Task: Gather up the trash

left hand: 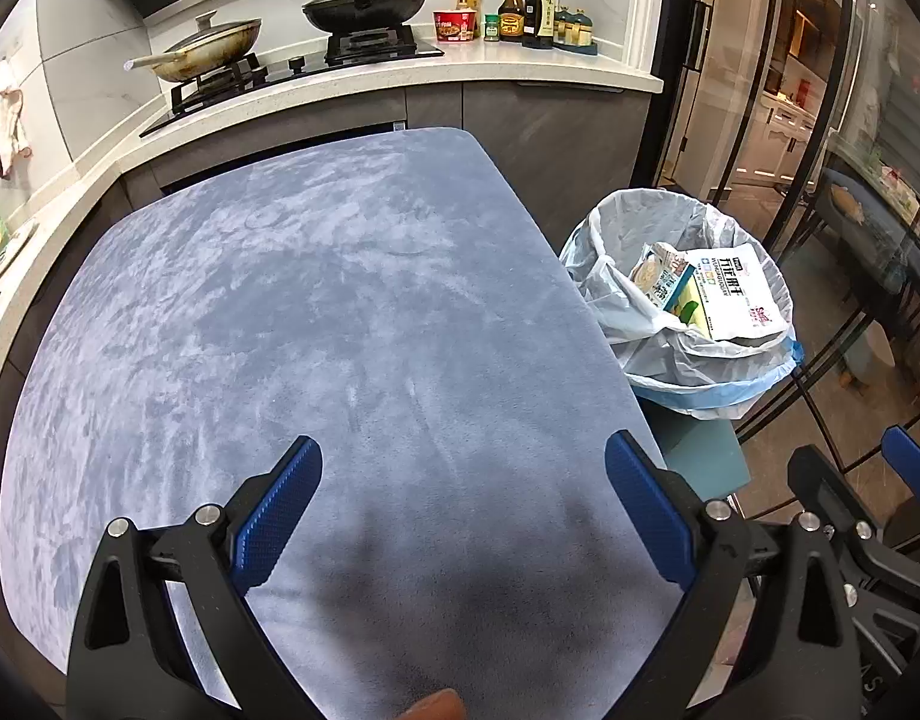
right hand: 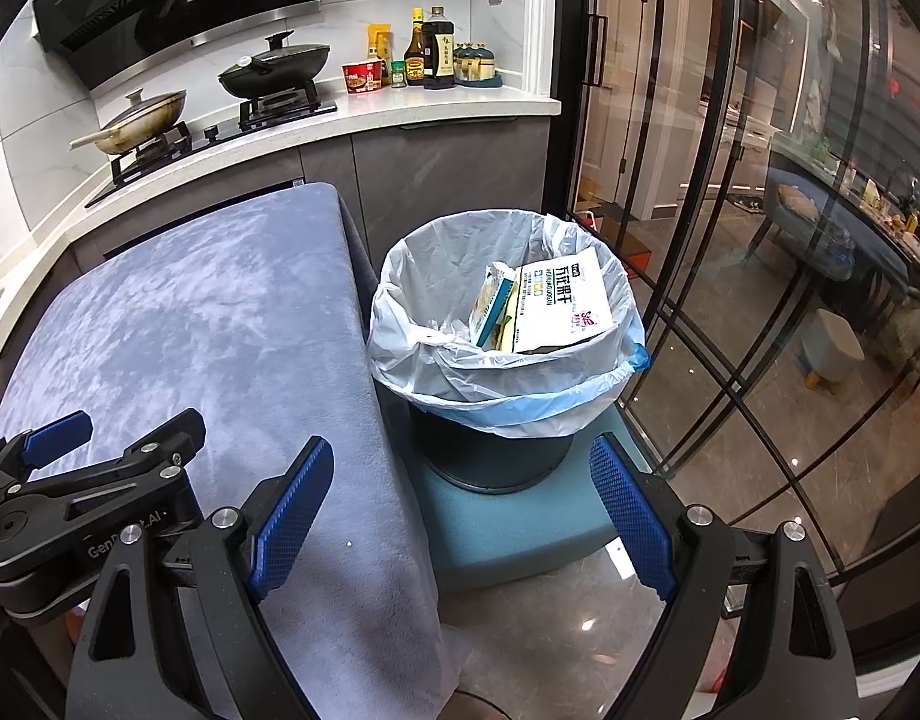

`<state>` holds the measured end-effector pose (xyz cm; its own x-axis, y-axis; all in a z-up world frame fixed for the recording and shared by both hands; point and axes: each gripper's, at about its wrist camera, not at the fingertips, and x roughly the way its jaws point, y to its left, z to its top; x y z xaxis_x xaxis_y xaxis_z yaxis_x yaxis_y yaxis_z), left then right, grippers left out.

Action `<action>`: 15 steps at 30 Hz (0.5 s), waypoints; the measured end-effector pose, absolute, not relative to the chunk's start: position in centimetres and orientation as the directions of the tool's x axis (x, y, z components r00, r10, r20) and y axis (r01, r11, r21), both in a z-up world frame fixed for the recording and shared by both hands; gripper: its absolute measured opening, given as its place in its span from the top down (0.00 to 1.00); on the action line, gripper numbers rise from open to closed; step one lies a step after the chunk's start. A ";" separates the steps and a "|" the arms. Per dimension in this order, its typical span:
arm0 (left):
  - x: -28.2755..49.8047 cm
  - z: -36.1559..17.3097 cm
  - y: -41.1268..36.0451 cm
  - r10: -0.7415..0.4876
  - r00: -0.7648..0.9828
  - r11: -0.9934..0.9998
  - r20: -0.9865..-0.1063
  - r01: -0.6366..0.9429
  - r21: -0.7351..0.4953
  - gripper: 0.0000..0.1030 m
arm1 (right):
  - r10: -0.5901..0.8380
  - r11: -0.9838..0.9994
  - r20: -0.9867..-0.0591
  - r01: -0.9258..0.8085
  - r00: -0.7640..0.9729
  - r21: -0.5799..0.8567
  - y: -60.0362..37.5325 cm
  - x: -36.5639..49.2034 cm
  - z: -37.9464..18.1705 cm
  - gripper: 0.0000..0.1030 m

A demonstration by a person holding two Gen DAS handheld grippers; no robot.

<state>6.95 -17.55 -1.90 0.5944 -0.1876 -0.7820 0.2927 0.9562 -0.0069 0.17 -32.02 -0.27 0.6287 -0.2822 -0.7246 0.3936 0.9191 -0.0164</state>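
Observation:
A trash bin (right hand: 490, 384) lined with a white plastic bag stands on a teal stool (right hand: 520, 528) right of the table. Inside lie a white snack packet (right hand: 565, 306) and a teal-edged wrapper (right hand: 490, 306). The bin also shows in the left wrist view (left hand: 700, 372), with the white packet (left hand: 736, 294) inside. My left gripper (left hand: 463, 468) is open and empty above the blue-grey cloth table (left hand: 309, 330). My right gripper (right hand: 460, 474) is open and empty, low in front of the bin. The left gripper also shows at the left of the right wrist view (right hand: 114, 426).
A kitchen counter (right hand: 399, 105) behind holds two pans on a stove (right hand: 219, 114), a red noodle cup (right hand: 362, 77) and sauce bottles (right hand: 435, 51). Glass sliding doors (right hand: 730, 240) run along the right. The floor (right hand: 550, 648) is glossy tile.

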 end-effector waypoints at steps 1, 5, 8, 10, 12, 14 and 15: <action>6.9 -1.9 -17.6 -0.188 0.595 0.956 -0.781 0.294 -0.006 0.12 | -0.281 0.919 -0.725 0.394 0.629 -0.015 -32.0 0.2 -0.3 0.18; 6.8 -1.7 -17.7 -0.185 0.601 0.956 -0.778 0.295 0.000 0.12 | -0.282 0.919 -0.724 0.393 0.629 -0.017 -32.0 0.2 -0.3 0.18; 6.8 -1.7 -17.8 -0.177 0.601 0.957 -0.779 0.289 0.006 0.12 | -0.285 0.918 -0.725 0.395 0.627 -0.020 -32.0 0.1 -0.2 0.18; 6.7 -1.7 -17.8 -0.175 0.602 0.958 -0.779 0.288 0.008 0.12 | -0.285 0.918 -0.727 0.396 0.625 -0.019 -32.0 0.1 -0.2 0.18; 6.7 -1.8 -17.9 -0.170 0.601 0.958 -0.781 0.288 0.013 0.12 | -0.286 0.918 -0.726 0.396 0.625 -0.020 -32.0 0.0 -0.2 0.18; 6.7 -1.9 -18.0 -0.169 0.599 0.958 -0.782 0.287 0.013 0.12 | -0.287 0.918 -0.727 0.396 0.624 -0.022 -32.1 0.0 -0.2 0.18; 6.7 -1.9 -18.0 -0.168 0.600 0.958 -0.782 0.286 0.014 0.12 | -0.285 0.918 -0.727 0.395 0.624 -0.021 -32.1 0.0 -0.2 0.18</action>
